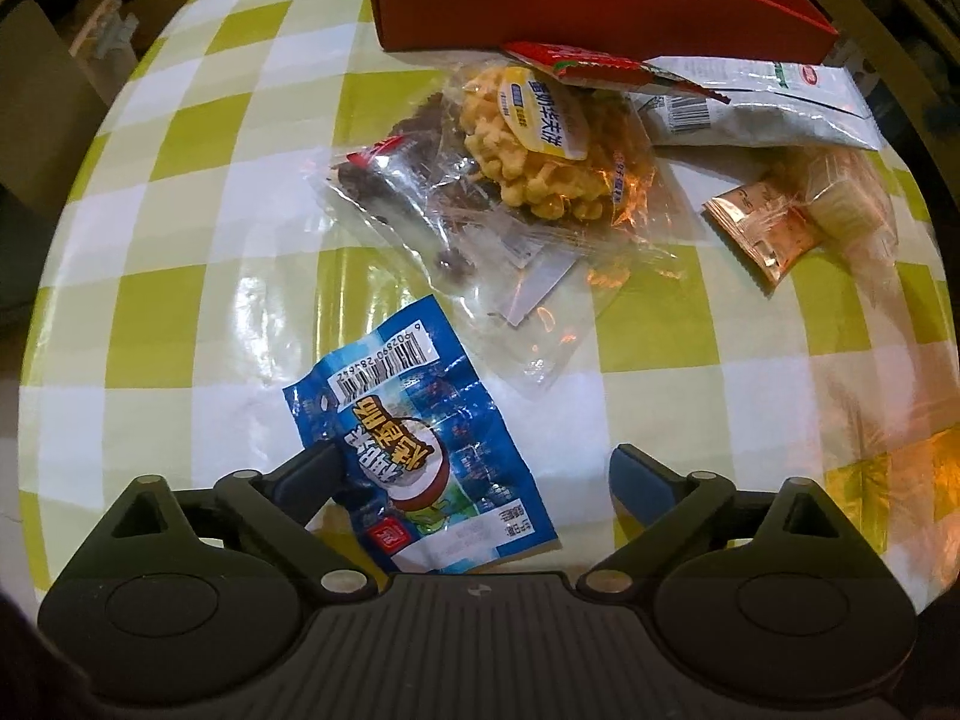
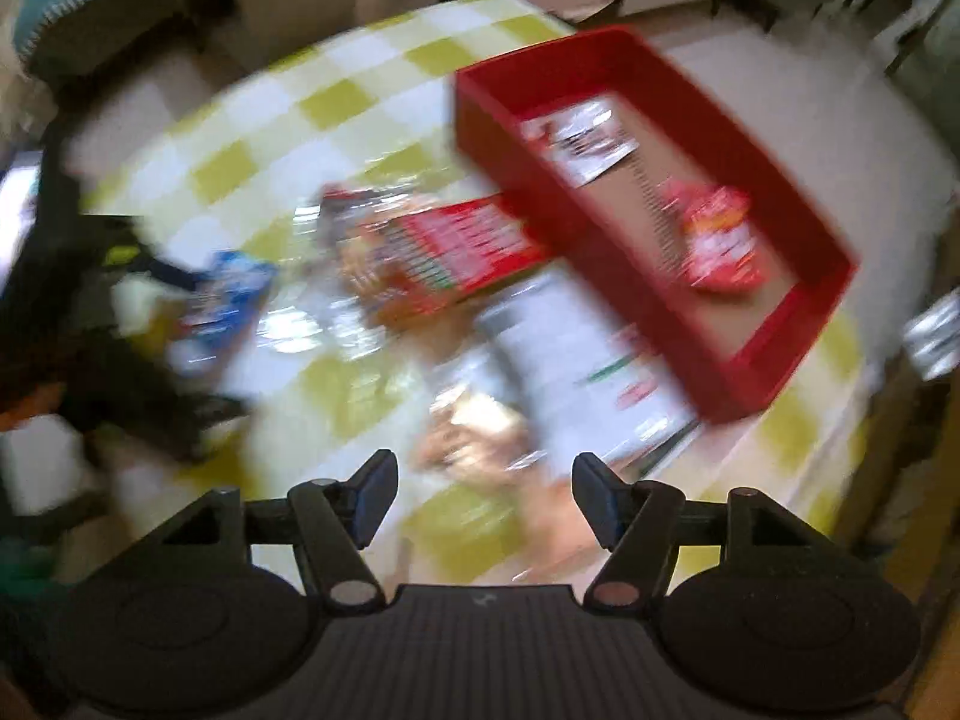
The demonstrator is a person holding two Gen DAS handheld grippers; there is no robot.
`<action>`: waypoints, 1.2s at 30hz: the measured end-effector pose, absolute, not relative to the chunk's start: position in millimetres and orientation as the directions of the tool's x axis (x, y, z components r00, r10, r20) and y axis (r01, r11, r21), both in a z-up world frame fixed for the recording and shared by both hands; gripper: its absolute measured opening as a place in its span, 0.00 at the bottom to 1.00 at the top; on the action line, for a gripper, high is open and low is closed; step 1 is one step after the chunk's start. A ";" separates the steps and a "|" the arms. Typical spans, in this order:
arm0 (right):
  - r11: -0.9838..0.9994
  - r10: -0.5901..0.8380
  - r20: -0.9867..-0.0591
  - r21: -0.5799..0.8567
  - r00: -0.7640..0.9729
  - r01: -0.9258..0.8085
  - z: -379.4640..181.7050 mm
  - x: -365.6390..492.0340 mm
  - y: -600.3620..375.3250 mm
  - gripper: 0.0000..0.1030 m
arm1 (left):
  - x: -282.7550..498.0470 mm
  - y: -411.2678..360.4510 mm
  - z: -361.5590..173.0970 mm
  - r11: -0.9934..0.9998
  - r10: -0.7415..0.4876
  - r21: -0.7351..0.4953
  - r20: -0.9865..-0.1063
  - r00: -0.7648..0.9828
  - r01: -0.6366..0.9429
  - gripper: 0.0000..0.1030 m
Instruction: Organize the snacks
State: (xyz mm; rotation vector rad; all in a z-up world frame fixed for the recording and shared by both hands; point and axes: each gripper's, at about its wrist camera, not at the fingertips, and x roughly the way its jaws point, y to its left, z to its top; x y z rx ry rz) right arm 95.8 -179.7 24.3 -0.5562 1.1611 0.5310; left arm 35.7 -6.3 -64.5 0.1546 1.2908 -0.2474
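My left hand-held gripper (image 1: 471, 474) spread wide over blue snack packet (image 1: 414, 444) at lower centre — unclamped, my right hand-held gripper (image 2: 485, 495) parted, empty — red tray (image 2: 792, 324) upper right.

Tabletop (image 1: 180, 276): checked cloth, yellow-green and white squares, glossy. Tray (image 1: 540, 0), upper centre of the left wrist view: red walls; in the right wrist view its floor reads brown, holding a red-and-white packet (image 2: 717, 240) and a white packet (image 2: 585, 135) with dark print. Blue packet (image 1: 420, 438), lower centre: blue with white barcode panel, yellow-and-white lettering, a small red square. Waffle pack (image 1: 534, 144), centre: clear film, yellow contents, yellow-and-white oval label. Dark pack (image 1: 396, 192) to its left: clear film, brown contents, red corner. Red wrapper (image 1: 588, 63): red with white. Pale pouch (image 1: 762, 108), upper right: grey-white, green line, red logo. Copper packet (image 1: 762, 228), right: orange-copper foil. Left claw (image 1: 474, 474): black frame, blue-grey pads.
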 end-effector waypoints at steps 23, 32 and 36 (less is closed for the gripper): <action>0.847 0.112 -0.970 -0.020 0.214 -0.531 -54.2 105.1 -166.5 0.58 | 48.4 -6.5 -75.6 0.969 -0.057 0.004 -0.970 0.238 0.248 0.99; 0.905 0.121 -0.956 -0.005 0.269 -0.426 -71.2 50.3 -154.5 0.71 | 29.6 -3.3 -77.1 0.972 -0.053 0.013 -0.961 0.270 0.236 1.00; 0.915 0.172 -0.950 0.056 0.260 -0.398 -78.7 50.2 -159.2 0.90 | 28.7 1.2 -78.3 0.981 -0.043 0.013 -0.959 0.280 0.196 1.00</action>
